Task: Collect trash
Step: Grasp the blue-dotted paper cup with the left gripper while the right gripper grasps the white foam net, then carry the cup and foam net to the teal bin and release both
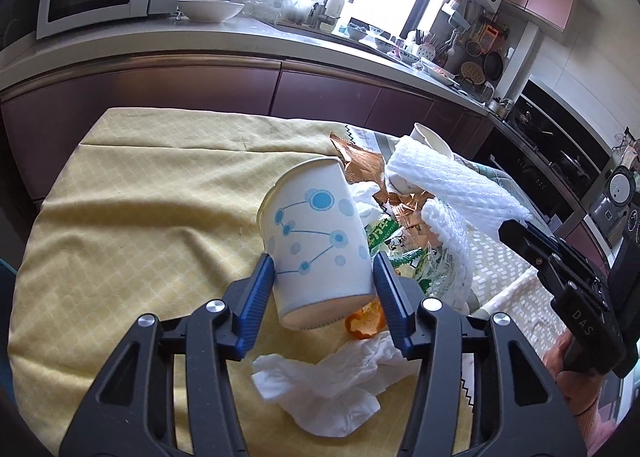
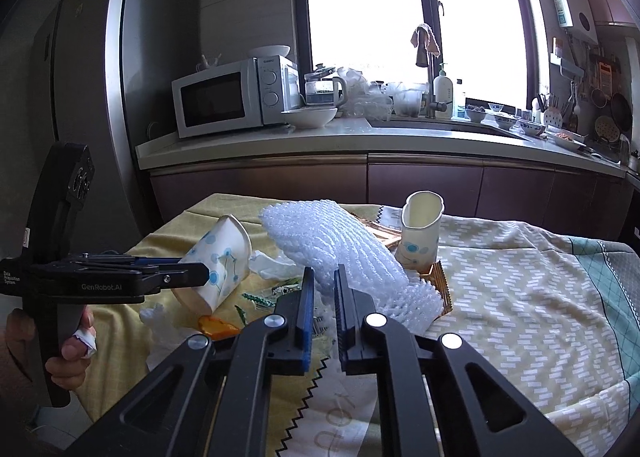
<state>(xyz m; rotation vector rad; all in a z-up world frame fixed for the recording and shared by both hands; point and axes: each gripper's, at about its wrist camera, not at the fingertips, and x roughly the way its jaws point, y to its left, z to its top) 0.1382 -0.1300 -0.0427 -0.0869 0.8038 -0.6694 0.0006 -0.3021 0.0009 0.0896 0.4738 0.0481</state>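
My left gripper [image 1: 324,269] is shut on a white paper cup with blue dots [image 1: 316,233], held tilted above the yellow tablecloth [image 1: 140,217]. The cup also shows in the right wrist view [image 2: 218,263]. My right gripper [image 2: 323,281] is shut on a white foam net sleeve [image 2: 344,253], which also shows in the left wrist view [image 1: 452,181]. A crumpled white tissue [image 1: 324,381] and an orange peel [image 1: 366,323] lie under the cup. A second, dented paper cup [image 2: 420,233] stands behind the foam.
Brown foil wrappers [image 1: 360,159] and a green printed plastic bag [image 1: 400,245] lie among the trash. A kitchen counter [image 2: 360,141] with a microwave [image 2: 232,97] and a bowl [image 2: 310,115] runs behind the table. A patterned cloth [image 2: 520,297] covers the right side.
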